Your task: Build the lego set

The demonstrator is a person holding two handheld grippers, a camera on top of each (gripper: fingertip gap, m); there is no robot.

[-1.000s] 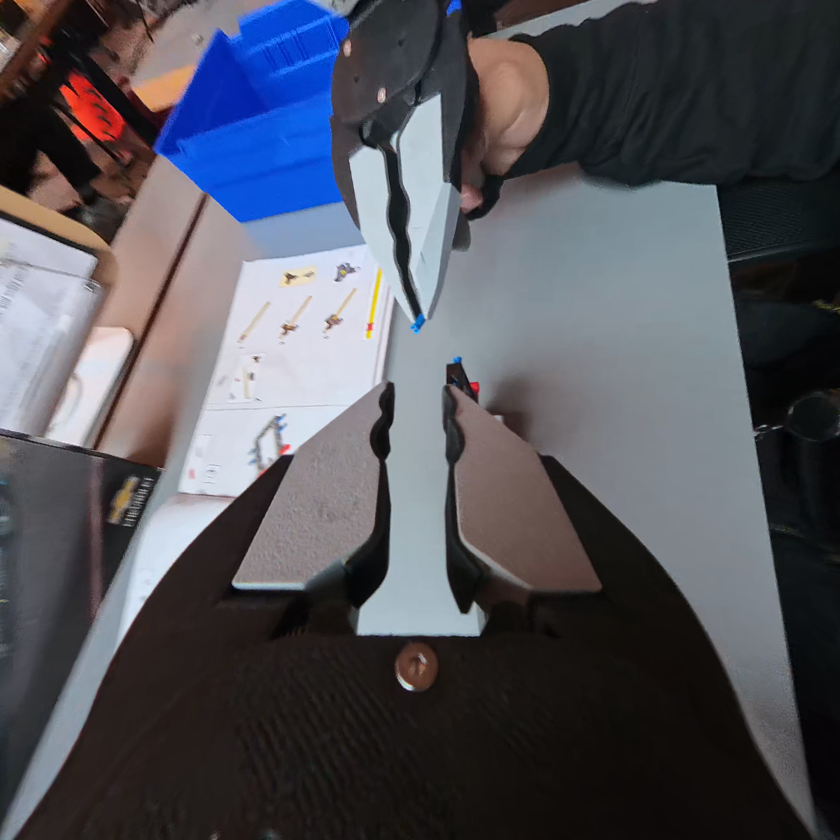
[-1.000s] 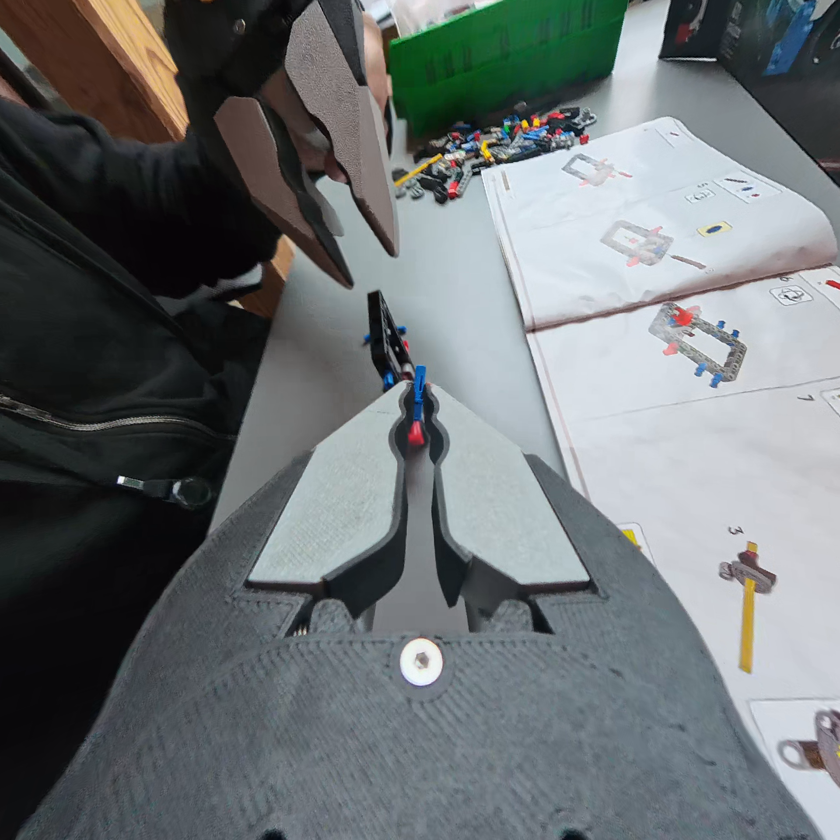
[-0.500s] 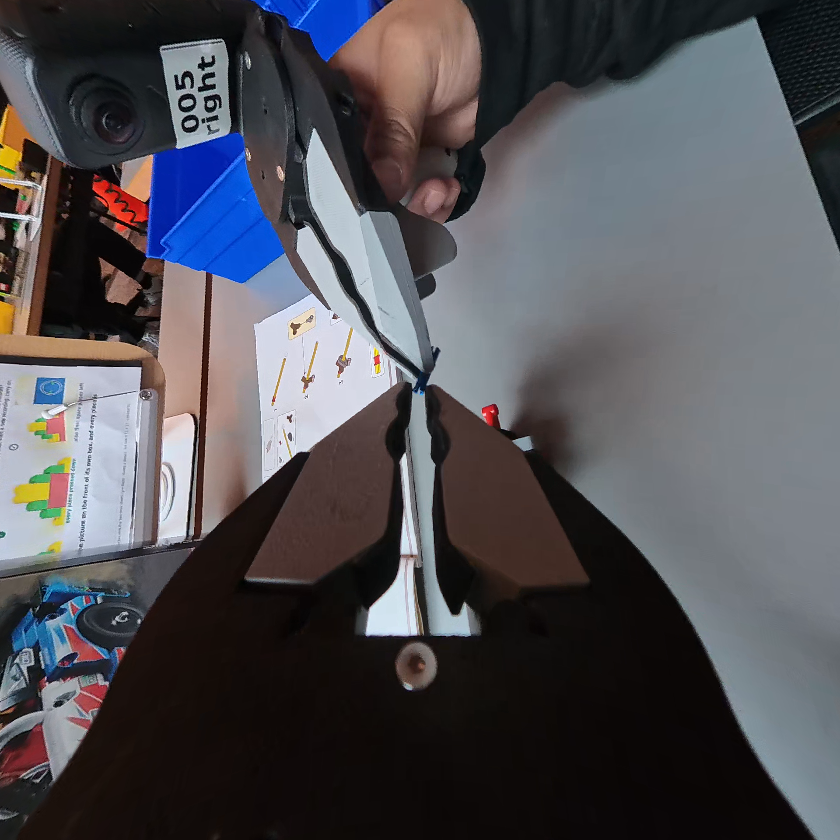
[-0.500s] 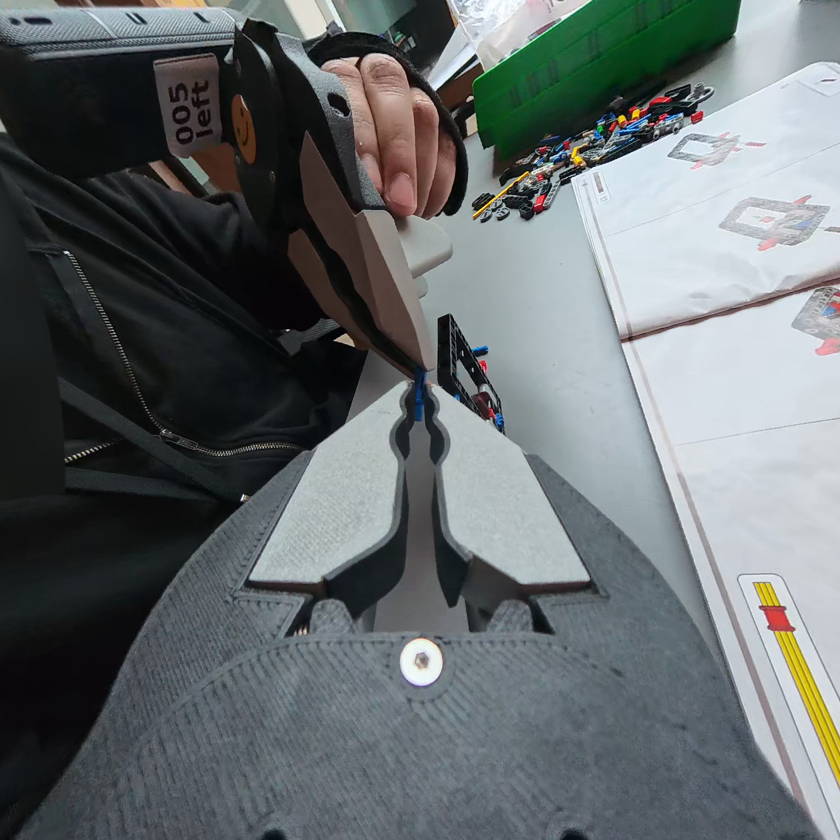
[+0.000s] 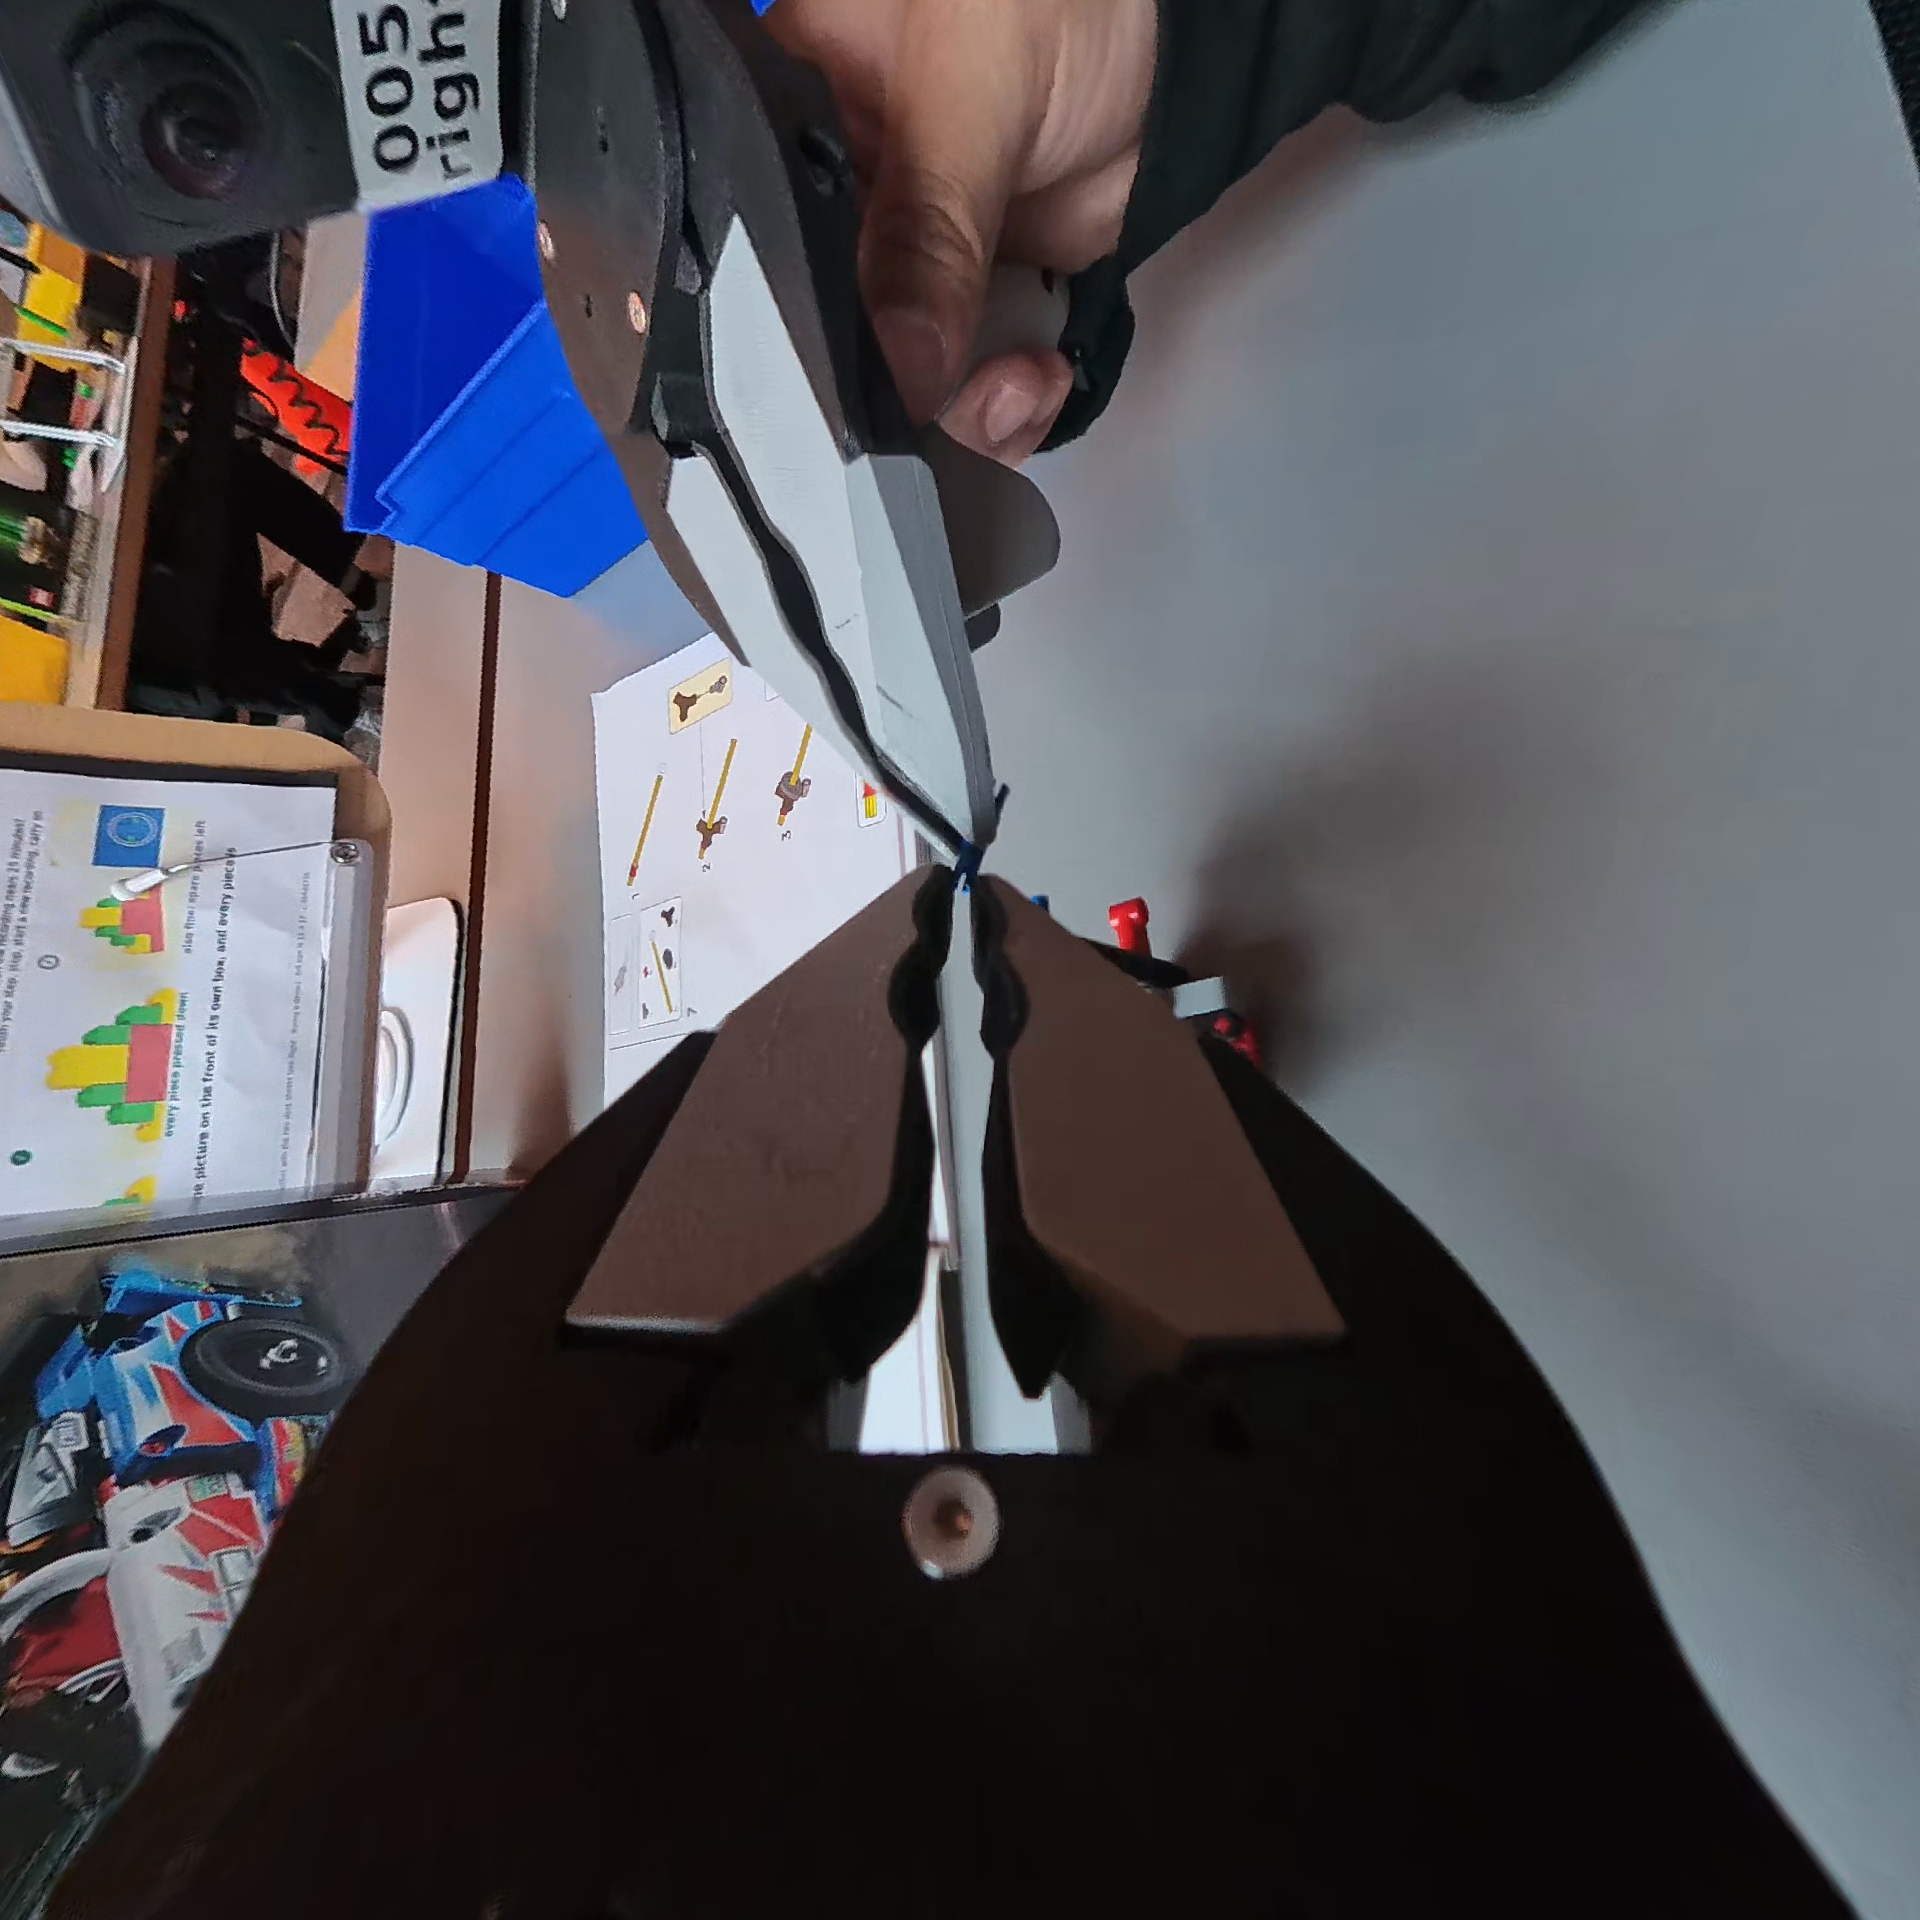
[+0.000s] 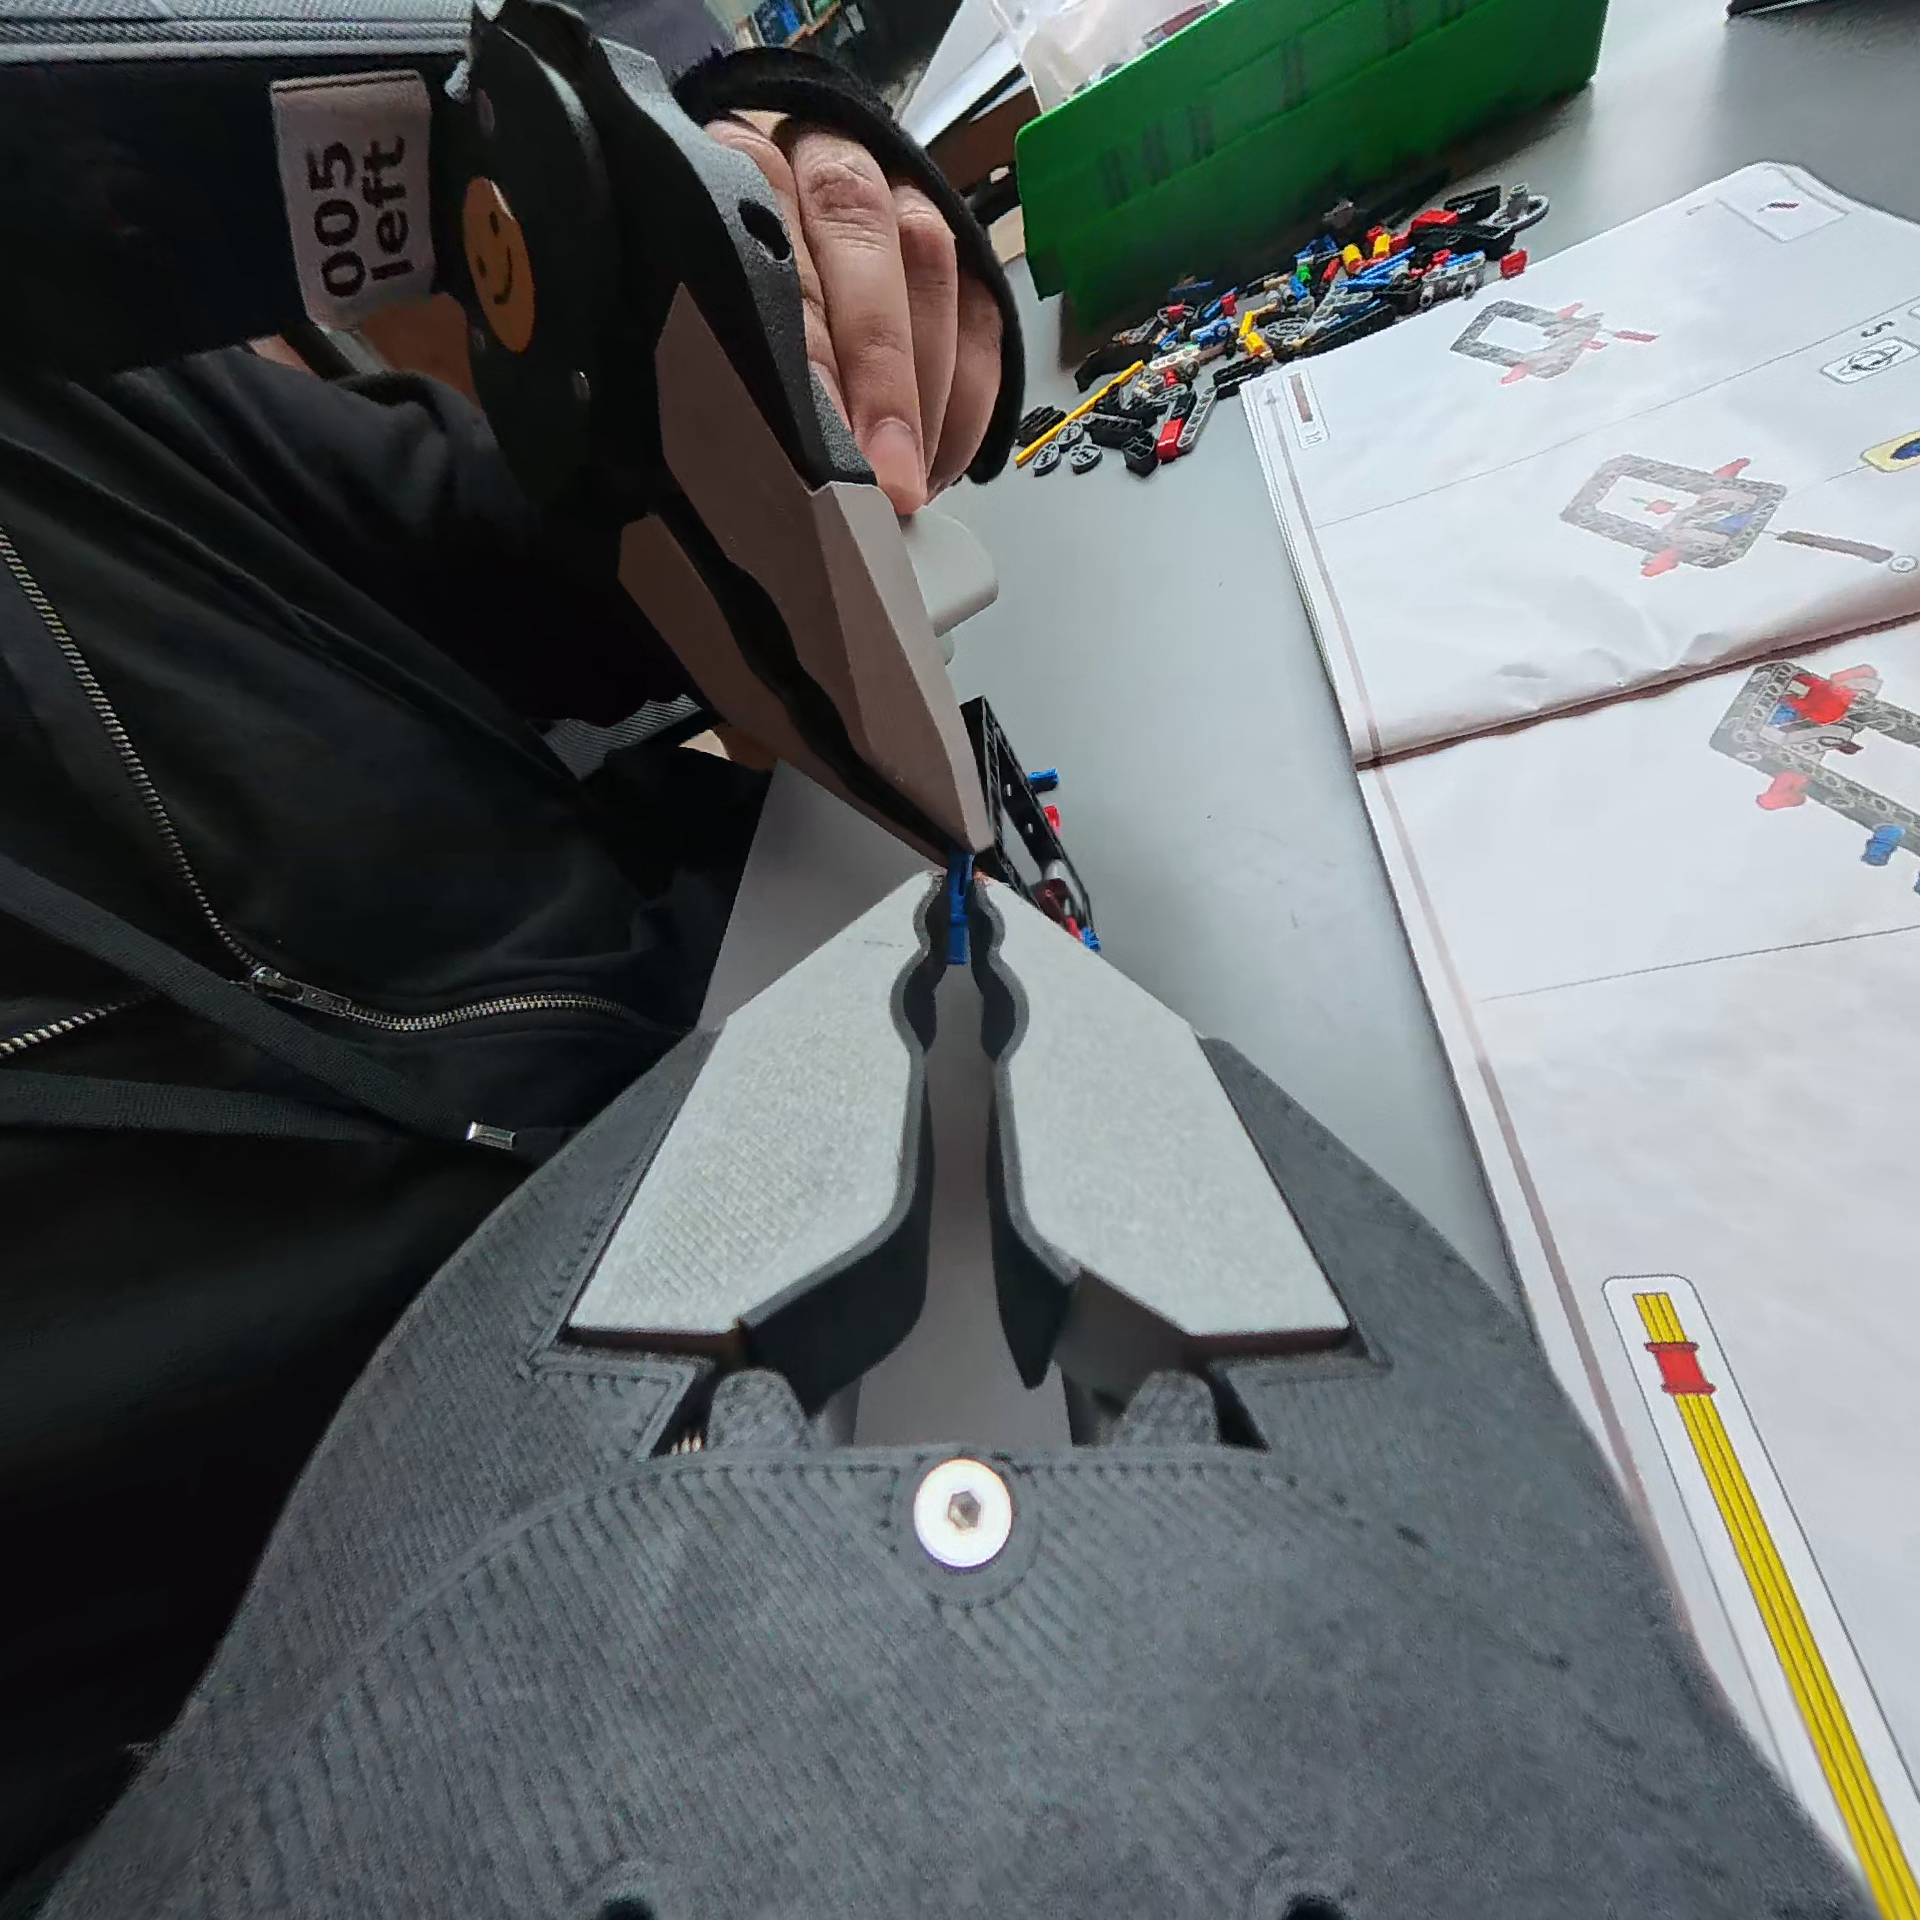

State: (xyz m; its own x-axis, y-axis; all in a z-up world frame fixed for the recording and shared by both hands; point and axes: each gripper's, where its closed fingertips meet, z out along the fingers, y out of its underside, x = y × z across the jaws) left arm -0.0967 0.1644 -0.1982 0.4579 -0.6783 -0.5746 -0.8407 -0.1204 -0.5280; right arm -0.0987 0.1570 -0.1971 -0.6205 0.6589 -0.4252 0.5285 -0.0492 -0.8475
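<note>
The right hand-held gripper (image 6: 958,914) is clenched on a small blue pin (image 6: 956,920), held above the grey worktop (image 6: 1174,748) near its edge by the person. The left hand-held gripper (image 5: 961,899) meets it tip to tip, its fingers nearly together; whether it also grips the pin cannot be told. The black lego frame (image 6: 1023,821) behind is mostly hidden. Loose pieces (image 6: 1299,301) lie by the green bin (image 6: 1299,135).
</note>
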